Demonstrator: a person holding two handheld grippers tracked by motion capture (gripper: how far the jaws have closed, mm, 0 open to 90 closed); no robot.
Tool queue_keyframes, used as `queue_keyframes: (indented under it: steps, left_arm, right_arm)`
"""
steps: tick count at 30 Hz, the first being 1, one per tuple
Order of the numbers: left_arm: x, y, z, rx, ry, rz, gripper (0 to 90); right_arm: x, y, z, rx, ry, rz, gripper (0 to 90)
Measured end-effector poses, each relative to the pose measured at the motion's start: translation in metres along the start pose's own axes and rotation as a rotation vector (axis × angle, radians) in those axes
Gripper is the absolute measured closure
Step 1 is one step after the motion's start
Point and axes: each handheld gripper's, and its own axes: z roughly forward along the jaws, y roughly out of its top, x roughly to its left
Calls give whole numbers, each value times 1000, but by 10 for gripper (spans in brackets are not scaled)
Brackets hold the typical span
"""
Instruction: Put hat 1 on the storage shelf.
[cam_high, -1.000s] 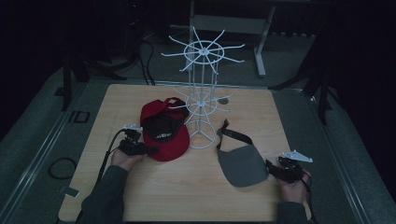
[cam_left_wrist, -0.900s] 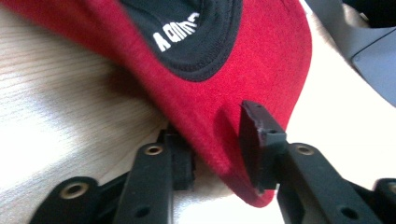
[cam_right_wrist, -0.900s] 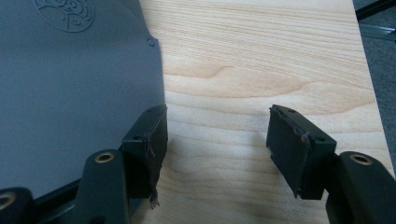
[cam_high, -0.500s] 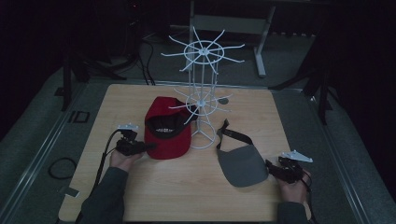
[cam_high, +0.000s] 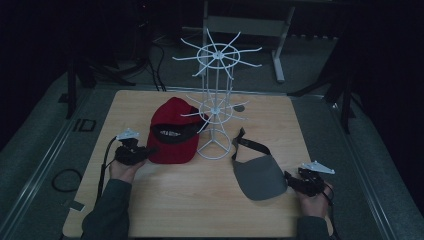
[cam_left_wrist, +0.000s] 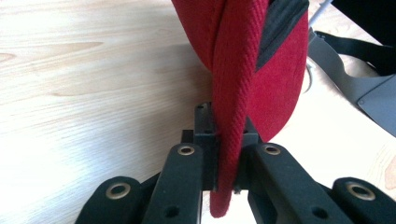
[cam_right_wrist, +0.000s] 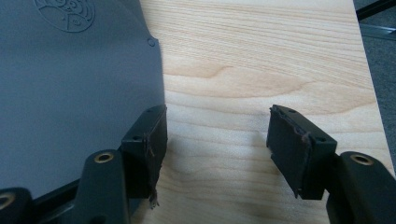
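**Left gripper clamping red cap's brim**

The left gripper (cam_left_wrist: 223, 161) is pinching the cap (cam_high: 173, 131) by its brim edge (beside the white rack (cam_high: 216, 105)). The right gripper (cam_right_wrist: 217, 149) is gaping, one jaw touching the grey visor (cam_right_wrist: 70, 84).

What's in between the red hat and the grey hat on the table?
In the high view, the white wire rack stands between the red cap and the grey visor, its foot on the table.

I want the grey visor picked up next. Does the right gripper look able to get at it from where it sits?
Probably yes. The right gripper is open at the grey visor's brim edge, one of its fingers overlapping the brim, and bare table beside it.
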Motion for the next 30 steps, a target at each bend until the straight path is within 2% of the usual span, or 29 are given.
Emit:
queue_keyframes:
  steps: [18,30]
  left_arm:
    - [8,8,-28,-109,67,-10,859]
    - [8,16,-45,-170,105,7,859]
  right_arm:
    - [0,0,0,1,0,-1,381]
    - [0,0,0,1,1,-3,377]
